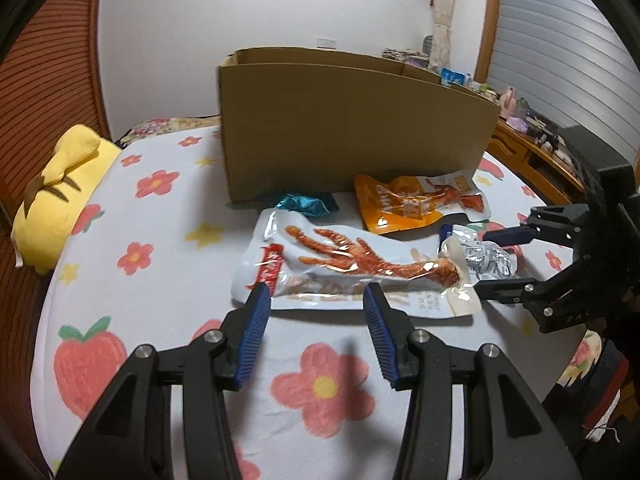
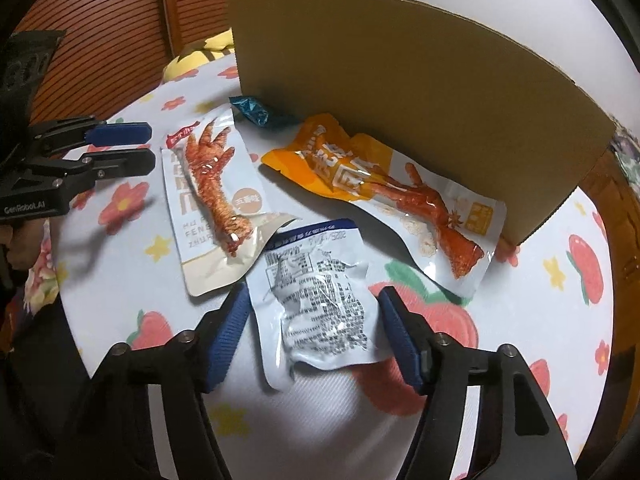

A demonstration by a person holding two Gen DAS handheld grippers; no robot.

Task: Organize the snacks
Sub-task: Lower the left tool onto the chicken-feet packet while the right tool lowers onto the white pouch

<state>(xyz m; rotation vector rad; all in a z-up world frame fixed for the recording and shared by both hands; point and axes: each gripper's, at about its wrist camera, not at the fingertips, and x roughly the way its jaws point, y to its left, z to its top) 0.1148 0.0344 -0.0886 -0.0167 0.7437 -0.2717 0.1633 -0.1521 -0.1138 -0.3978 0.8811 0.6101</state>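
Note:
A white chicken-foot snack pack (image 1: 352,268) (image 2: 216,196) lies on the flowered sheet in front of a cardboard box (image 1: 352,128) (image 2: 400,104). An orange chicken-foot pack (image 1: 416,200) (image 2: 396,192) lies by the box wall. A small teal packet (image 1: 304,204) (image 2: 252,110) sits at the box foot. A white printed pouch (image 1: 480,258) (image 2: 320,300) lies between the open jaws of my right gripper (image 2: 312,296) (image 1: 486,264), not squeezed. My left gripper (image 1: 316,292) (image 2: 150,148) is open and empty at the near edge of the white pack.
A yellow plush toy (image 1: 60,192) lies at the left of the bed. A wooden desk (image 1: 532,152) with clutter stands at the right. A slatted wooden headboard (image 2: 100,32) is behind. The bed edge (image 2: 72,320) is close on the near side.

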